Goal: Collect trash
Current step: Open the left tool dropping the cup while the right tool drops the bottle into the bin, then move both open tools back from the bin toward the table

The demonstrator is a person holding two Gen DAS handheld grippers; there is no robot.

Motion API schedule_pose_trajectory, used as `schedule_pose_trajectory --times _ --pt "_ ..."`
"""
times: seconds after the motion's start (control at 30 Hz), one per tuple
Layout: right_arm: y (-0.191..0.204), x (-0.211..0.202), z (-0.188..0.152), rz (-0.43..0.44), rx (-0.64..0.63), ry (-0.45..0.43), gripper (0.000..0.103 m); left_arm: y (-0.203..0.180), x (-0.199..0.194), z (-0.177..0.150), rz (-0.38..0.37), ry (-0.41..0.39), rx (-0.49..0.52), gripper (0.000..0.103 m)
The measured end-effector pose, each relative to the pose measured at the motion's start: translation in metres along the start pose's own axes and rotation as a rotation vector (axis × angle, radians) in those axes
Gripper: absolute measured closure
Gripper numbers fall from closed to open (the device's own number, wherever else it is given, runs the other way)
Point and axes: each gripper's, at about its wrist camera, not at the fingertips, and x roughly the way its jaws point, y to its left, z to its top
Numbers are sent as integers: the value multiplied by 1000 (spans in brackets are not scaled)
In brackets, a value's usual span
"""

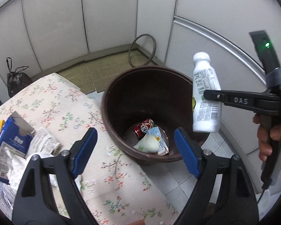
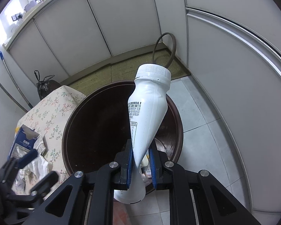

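My right gripper [image 2: 141,148] is shut on a squeezed white plastic bottle [image 2: 148,108], held cap-up over the brown trash bin [image 2: 65,131]. The left wrist view shows that bottle [image 1: 204,93] at the bin's right rim, pinched by the right gripper [image 1: 208,94] in a person's hand. My left gripper [image 1: 134,136] stands open with nothing between its blue pads, above the table edge and the bin [image 1: 106,101]. A red can [image 1: 142,128] and a white cup [image 1: 149,143] lie on the bin's bottom. A blue carton [image 1: 11,140] and crumpled wrappers [image 1: 45,142] lie on the floral-cloth table [image 1: 65,112].
A tied black bag [image 1: 15,80] sits on the floor by the white cabinets. A brown ring [image 1: 142,48] leans in the corner on a woven mat. A mop handle [image 2: 9,75] leans at the left. The tiled floor lies right of the bin.
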Motion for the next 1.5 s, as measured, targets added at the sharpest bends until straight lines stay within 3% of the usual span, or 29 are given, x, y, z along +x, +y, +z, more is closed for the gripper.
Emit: schedule_pose_trajectory --times 0.17,0.3,0.43,0.67,1.03,1.13,1.37,1.5 --pt "3 -8 1 27 19 -2 78 10 -23 -5 13 -25 -14 15" --pt "12 -29 0 37 3 -43 45 18 -43 -9 28 -42 -12 14" --pt "23 -52 0 44 -18 -71 44 26 -61 -13 41 -58 -17 11" --pt "52 -89 -6 50 -53 -113 32 43 -104 -25 67 -92 -17 9" --pt "104 -117 -20 82 -82 -106 26 90 -153 -44 113 -80 -64 9" --pt "120 -119 -26 81 -112 -98 25 109 -161 -47 125 -64 -101 9" --pt "160 -109 -34 68 -147 -49 24 160 -173 -62 232 25 -179 9" --pt "183 -100 -37 63 -178 -30 23 194 -171 -72 236 86 -263 9"
